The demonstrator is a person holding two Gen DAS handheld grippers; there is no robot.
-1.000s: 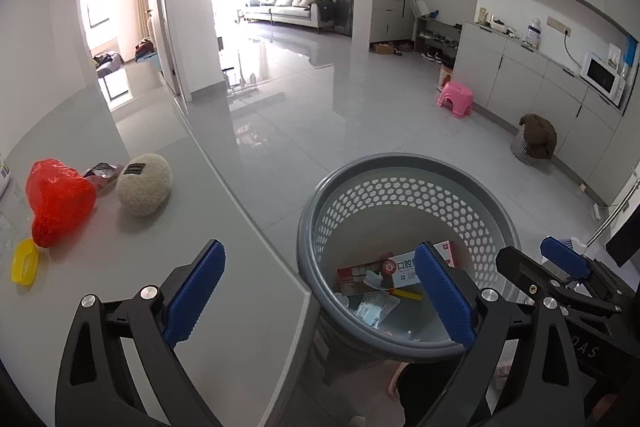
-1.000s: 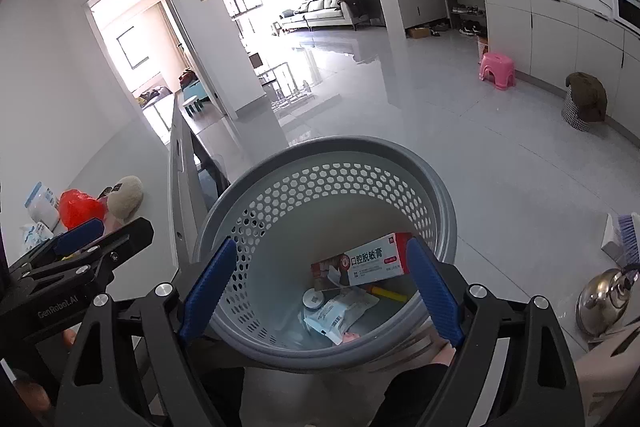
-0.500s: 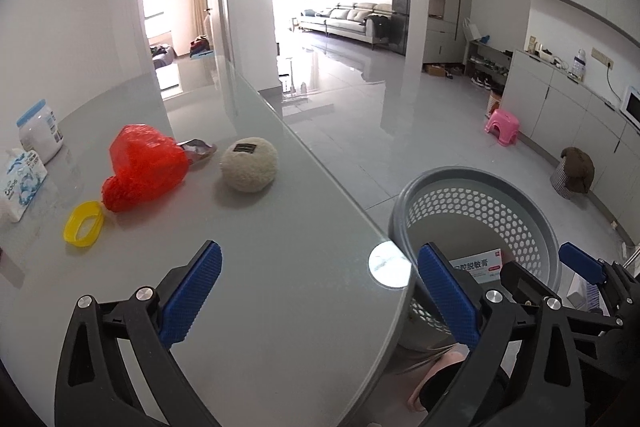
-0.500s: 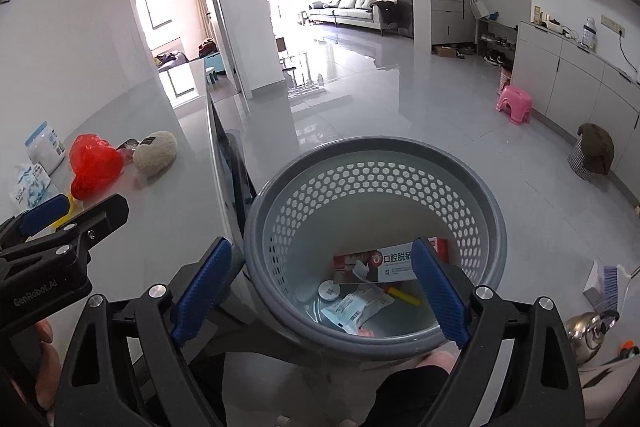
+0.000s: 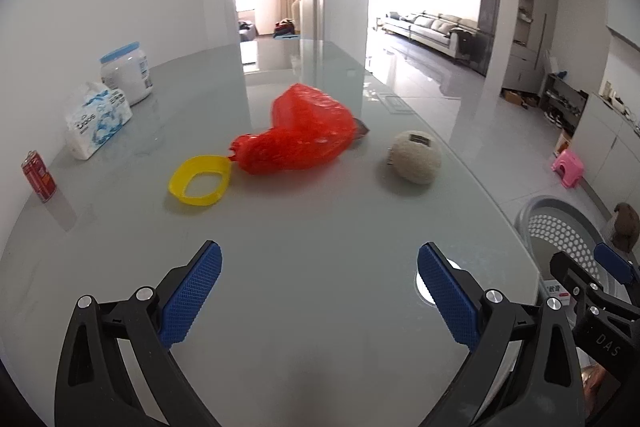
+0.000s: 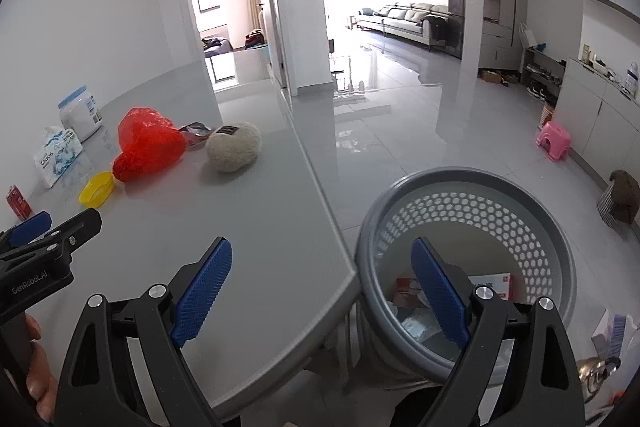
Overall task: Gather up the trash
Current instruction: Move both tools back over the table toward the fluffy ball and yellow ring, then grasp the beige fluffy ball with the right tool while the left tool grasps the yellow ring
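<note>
Some trash, a box (image 6: 490,285) among it, is already held in the grey basket (image 6: 560,227) under the released right claw (image 6: 320,291), while the red bag (image 5: 300,143) is left on the desk (image 5: 320,307) ahead of the released, empty left claw (image 5: 318,291).

Black claw (image 5: 318,291) arms, blue textured pads (image 5: 191,293), silver screws.

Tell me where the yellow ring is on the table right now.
In the left wrist view the yellow ring lies flat on the grey table, left of centre, against the red plastic bag, with the red can further left.
</note>
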